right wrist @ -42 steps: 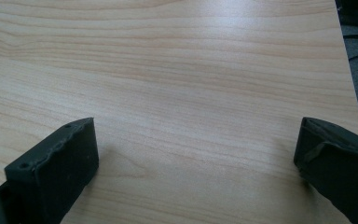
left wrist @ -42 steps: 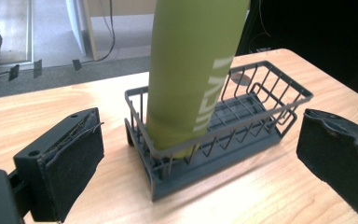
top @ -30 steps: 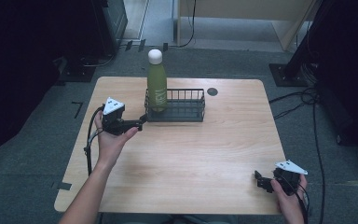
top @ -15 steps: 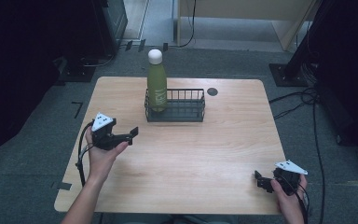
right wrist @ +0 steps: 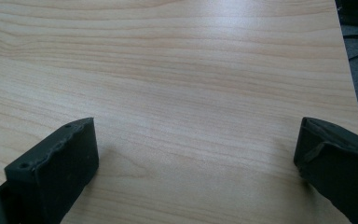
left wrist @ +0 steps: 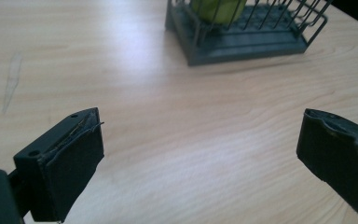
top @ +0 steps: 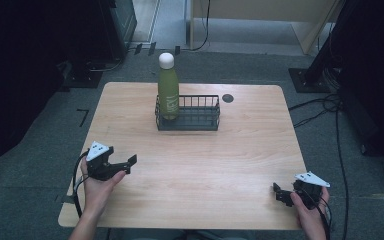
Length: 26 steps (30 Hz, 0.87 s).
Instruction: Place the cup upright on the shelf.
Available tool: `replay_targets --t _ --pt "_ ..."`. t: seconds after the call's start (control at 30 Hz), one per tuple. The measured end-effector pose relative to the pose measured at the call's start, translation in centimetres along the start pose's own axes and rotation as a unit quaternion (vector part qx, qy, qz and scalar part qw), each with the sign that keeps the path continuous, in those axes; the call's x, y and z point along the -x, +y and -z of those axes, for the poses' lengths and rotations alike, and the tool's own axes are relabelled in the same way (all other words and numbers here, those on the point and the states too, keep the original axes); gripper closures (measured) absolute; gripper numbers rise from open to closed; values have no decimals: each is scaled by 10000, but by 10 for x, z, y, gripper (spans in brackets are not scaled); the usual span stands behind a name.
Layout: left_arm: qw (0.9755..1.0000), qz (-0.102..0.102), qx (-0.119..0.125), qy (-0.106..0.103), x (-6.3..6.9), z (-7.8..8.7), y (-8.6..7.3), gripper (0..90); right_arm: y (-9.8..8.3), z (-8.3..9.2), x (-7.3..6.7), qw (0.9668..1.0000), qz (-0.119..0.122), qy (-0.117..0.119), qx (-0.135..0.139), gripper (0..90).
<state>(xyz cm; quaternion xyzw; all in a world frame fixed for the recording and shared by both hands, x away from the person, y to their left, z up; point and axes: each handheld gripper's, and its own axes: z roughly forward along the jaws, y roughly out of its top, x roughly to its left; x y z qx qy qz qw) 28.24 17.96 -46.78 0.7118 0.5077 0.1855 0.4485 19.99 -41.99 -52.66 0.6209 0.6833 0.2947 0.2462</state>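
High view shows us the green bottle (top: pixel 168 95) upright in the wire basket (top: pixel 187 122) far across the worktop (top: pixel 205 165), probably rigid, slick and top-heavy, best gripped mid-body, while both grippers' fingers (left wrist: pixel 70 158) gape empty.

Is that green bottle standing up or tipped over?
Standing up. The green bottle stands in the left end of the wire basket, its white cap on top.

Table (top: pixel 195 165): pale wood-grain top, smooth, slight sheen. Basket (top: pixel 187 114): dark metal wire. Bottle (top: pixel 168 92): matt green, white cap.
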Motion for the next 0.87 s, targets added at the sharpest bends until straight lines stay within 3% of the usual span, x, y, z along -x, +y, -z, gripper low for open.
replay_targets --t 0.3,0.6,0.73,0.87 --pt "9991 233 -156 327 -28 26 -36 10 0 0 0 10000 6 -2 -3 0" --pt "9955 -79 -622 706 -46 44 -63 10 0 0 0 10000 -16 -20 -3 0" --pt "9930 -76 -862 798 -51 44 -73 10 0 0 1 10000 -35 -32 -1 0" --pt "9929 -3 -892 784 -50 42 -75 10 0 0 1 10000 -52 -55 2 0"
